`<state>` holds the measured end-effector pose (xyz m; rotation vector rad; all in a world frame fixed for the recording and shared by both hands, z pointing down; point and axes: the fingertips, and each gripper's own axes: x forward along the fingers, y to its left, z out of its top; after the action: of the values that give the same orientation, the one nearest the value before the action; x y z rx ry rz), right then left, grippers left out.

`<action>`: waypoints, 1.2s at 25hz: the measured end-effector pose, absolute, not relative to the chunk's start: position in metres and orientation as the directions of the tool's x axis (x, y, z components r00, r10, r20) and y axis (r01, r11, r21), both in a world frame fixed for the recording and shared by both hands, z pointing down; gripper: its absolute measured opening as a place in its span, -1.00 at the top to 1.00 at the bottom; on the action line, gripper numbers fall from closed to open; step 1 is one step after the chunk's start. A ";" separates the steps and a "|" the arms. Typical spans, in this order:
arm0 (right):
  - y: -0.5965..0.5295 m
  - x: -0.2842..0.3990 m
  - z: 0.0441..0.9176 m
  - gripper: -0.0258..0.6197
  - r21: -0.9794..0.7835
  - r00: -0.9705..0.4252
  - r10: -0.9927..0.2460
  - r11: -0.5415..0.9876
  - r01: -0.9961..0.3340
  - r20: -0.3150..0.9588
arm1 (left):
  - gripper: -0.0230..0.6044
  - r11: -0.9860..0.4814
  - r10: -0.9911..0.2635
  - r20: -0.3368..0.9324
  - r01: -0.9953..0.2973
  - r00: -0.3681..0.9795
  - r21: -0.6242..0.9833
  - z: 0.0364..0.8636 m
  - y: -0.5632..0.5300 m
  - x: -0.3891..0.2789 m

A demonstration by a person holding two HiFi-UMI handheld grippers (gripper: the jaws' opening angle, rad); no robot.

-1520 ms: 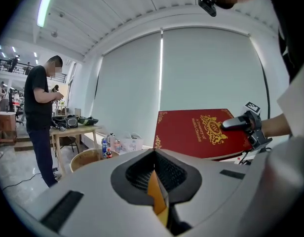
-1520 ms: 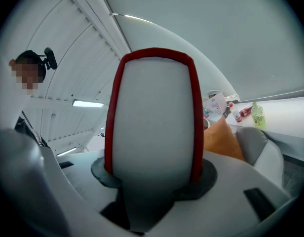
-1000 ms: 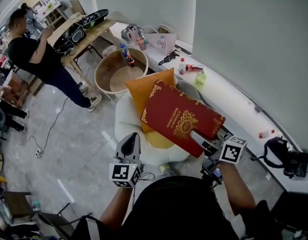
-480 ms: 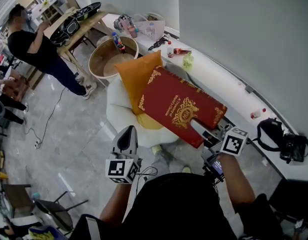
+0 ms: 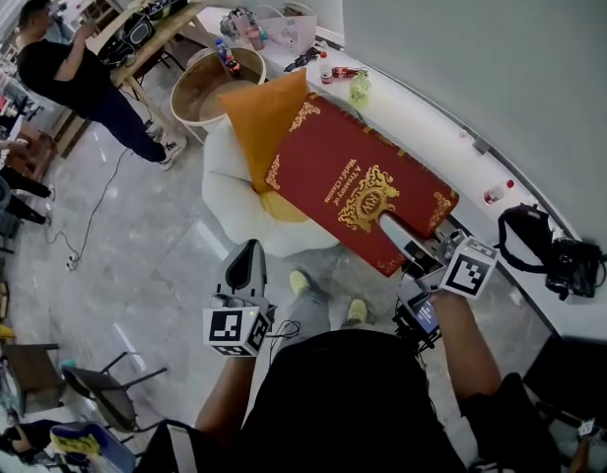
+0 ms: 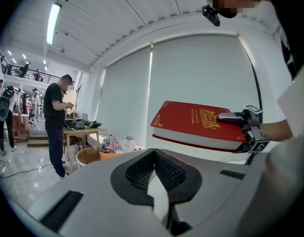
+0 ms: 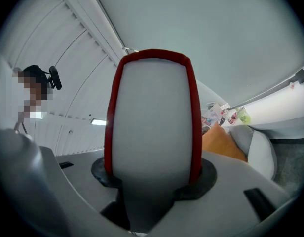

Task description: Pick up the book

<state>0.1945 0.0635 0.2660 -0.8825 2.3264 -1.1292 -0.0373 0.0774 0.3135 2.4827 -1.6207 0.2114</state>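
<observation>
- The big red hardback book with gold print (image 5: 343, 180) is up in the air, above the orange cushion (image 5: 264, 126)
- The right gripper (image 5: 404, 242) clamps its near end; the book's long side points away from it
- The left gripper (image 5: 247, 262), jaws together and empty, hangs apart at the book's left

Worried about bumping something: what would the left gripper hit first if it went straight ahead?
Probably nothing near: the left gripper points left of the book, toward the white blind; depth unclear.

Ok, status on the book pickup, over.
Right gripper shut on book. Left gripper shut, empty. Book aloft, level, clear of orange cushion.
</observation>
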 end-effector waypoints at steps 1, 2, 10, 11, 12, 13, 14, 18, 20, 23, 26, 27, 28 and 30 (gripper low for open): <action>0.065 0.193 0.263 0.15 -0.799 -0.713 -0.697 0.471 -0.374 -0.078 | 0.91 -0.400 -0.891 0.208 -0.915 0.403 0.060 0.310 0.078 -0.040; 0.066 0.189 0.260 0.15 -0.793 -0.710 -0.701 0.471 -0.385 -0.072 | 0.91 -0.405 -0.889 0.206 -0.912 0.408 0.057 0.307 0.078 -0.045; 0.068 0.164 0.258 0.15 -0.819 -0.683 -0.726 0.439 -0.369 -0.081 | 0.91 -0.440 -0.877 0.181 -0.895 0.445 0.069 0.295 0.073 -0.067; 0.070 0.164 0.258 0.15 -0.824 -0.679 -0.730 0.431 -0.367 -0.079 | 0.91 -0.446 -0.875 0.185 -0.893 0.448 0.057 0.295 0.075 -0.066; 0.071 0.163 0.257 0.15 -0.826 -0.677 -0.732 0.426 -0.369 -0.076 | 0.91 -0.450 -0.873 0.188 -0.892 0.450 0.043 0.294 0.075 -0.065; 0.070 0.163 0.257 0.15 -0.825 -0.675 -0.734 0.425 -0.372 -0.073 | 0.91 -0.454 -0.872 0.188 -0.890 0.452 0.033 0.293 0.074 -0.065; 0.068 0.162 0.258 0.16 -0.824 -0.674 -0.736 0.424 -0.377 -0.070 | 0.91 -0.459 -0.870 0.189 -0.888 0.455 0.026 0.293 0.072 -0.064; 0.066 0.160 0.263 0.16 -0.833 -0.683 -0.727 0.418 -0.363 -0.067 | 0.91 -0.468 -0.864 0.200 -0.884 0.462 0.019 0.294 0.070 -0.062; 0.065 0.160 0.264 0.16 -0.835 -0.689 -0.721 0.423 -0.353 -0.074 | 0.91 -0.461 -0.866 0.204 -0.887 0.457 0.026 0.296 0.070 -0.062; 0.062 0.162 0.266 0.16 -0.818 -0.680 -0.731 0.420 -0.393 -0.049 | 0.91 -0.457 -0.866 0.211 -0.889 0.453 0.034 0.299 0.071 -0.064; 0.059 0.163 0.264 0.16 -0.801 -0.672 -0.740 0.426 -0.422 -0.039 | 0.91 -0.456 -0.868 0.202 -0.889 0.454 0.039 0.297 0.070 -0.066; 0.059 0.163 0.264 0.16 -0.801 -0.672 -0.739 0.428 -0.419 -0.043 | 0.91 -0.455 -0.869 0.198 -0.890 0.453 0.038 0.296 0.070 -0.067; 0.060 0.162 0.263 0.16 -0.805 -0.675 -0.736 0.429 -0.409 -0.049 | 0.91 -0.455 -0.870 0.195 -0.890 0.453 0.036 0.295 0.070 -0.067; 0.062 0.160 0.264 0.16 -0.822 -0.682 -0.728 0.429 -0.376 -0.068 | 0.91 -0.455 -0.871 0.194 -0.890 0.452 0.033 0.295 0.069 -0.068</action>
<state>0.1599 0.0617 0.2635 -0.9364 2.2717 -1.1514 -0.0682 0.0691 0.2949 2.5643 -1.5634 0.2248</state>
